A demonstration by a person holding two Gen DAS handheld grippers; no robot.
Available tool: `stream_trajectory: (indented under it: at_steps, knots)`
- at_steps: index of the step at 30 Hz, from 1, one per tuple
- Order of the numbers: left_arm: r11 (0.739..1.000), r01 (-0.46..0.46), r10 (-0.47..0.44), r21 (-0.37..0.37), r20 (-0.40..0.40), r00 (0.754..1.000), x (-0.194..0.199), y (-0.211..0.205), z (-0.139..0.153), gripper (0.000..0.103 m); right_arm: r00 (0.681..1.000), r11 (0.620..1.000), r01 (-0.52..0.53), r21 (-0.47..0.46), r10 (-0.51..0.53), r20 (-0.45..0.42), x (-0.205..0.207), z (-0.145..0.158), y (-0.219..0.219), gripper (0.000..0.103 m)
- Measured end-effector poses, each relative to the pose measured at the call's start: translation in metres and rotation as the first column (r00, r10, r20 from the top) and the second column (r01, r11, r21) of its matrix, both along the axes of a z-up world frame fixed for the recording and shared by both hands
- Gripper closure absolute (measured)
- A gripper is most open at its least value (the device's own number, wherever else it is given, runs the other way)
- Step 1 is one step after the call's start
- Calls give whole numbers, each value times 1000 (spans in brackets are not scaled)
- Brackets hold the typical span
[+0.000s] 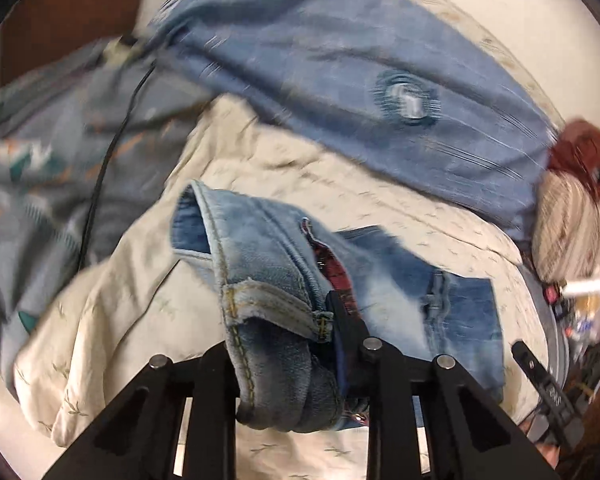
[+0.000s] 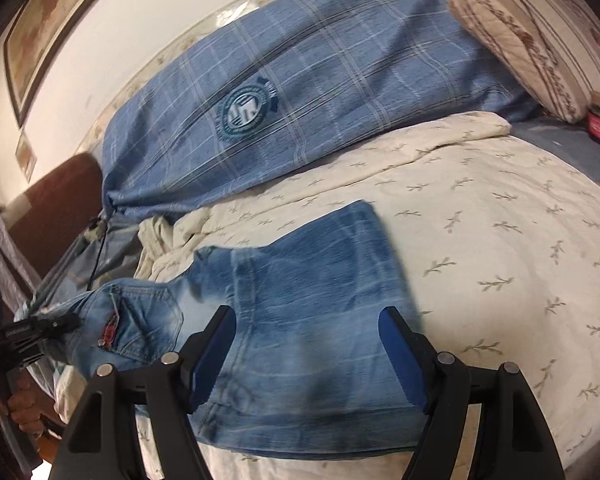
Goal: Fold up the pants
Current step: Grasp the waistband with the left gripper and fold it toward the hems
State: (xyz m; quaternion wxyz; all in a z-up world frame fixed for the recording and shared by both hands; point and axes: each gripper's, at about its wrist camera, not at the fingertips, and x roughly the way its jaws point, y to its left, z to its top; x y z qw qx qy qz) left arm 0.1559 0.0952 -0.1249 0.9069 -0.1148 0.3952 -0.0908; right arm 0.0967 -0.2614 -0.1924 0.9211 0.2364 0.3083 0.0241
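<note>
Cream bedspread [image 2: 480,208]; jeans [image 2: 300,340] clamped by left tool [image 1: 332,320]; emblem unreadable.

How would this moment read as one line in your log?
left gripper: shut on jeans waistband, lifted | right gripper: open above jeans | bed: jeans partly folded

Showing even, soft indoor light in both views, with no hard glare. Smearing heavily across the upper half and right edge of the left wrist view, blurring the blue plaid cloth [image 1: 340,80] and the pillow [image 1: 572,216]; staying sharper on the jeans [image 1: 260,264] near the bottom centre. Holding sharper in the right wrist view, softening only on the jeans [image 2: 300,320] at lower centre. Bending strongly at the rims, darkening to black at the corners. Casting a faint shadow right of the jeans.
</note>
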Motion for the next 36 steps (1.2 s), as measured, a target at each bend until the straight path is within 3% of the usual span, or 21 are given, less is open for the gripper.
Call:
stream_trajectory:
  at_steps: [5,9,13,17,20,21,23,25,27,29,30,32,36]
  knots:
    - [990,126,-130,63,51,990,-9,-54,31,79,996,991,94,93,-93,-7,-9,-1,-37,26]
    - [966,228,-237,126,65,969,-15,-106,42,79,986,969,168,179,-167,-22,-17,-4,-66,26]
    - [923,334,-349,190,48,936,-19,-167,37,79,969,935,246,254,-246,-34,-28,-8,-96,26]
    - [876,424,-432,231,-19,902,-19,-229,11,79,944,895,324,305,-326,-49,-38,-12,-122,26]
    - [825,520,-512,223,-95,853,-22,-274,-24,78,928,874,367,319,-368,-57,-43,-13,-138,26]
    - [800,571,-554,186,-138,821,-25,-289,-37,78,925,871,373,321,-375,-59,-44,-14,-141,26]
    - [775,619,-597,130,-172,784,-32,-299,-43,78,921,867,384,316,-386,-61,-46,-14,-147,26]
    - [743,652,-642,152,-113,758,-46,-302,-29,78,915,866,397,305,-399,-57,-48,-13,-152,26]
    - [725,644,-658,242,-31,752,-58,-295,-6,77,910,862,407,302,-412,-50,-52,-11,-157,26]
    - [732,628,-659,264,39,751,-60,-277,18,67,907,857,412,310,-420,-43,-56,-10,-159,26]
    - [755,604,-640,256,81,764,-60,-259,33,62,908,857,409,315,-418,-41,-56,-9,-159,26]
    - [798,552,-589,243,120,799,-50,-234,47,46,916,865,388,317,-399,-32,-55,-7,-154,26]
    - [874,424,-456,237,102,884,-23,-179,45,45,957,924,272,268,-290,30,-45,7,-124,26]
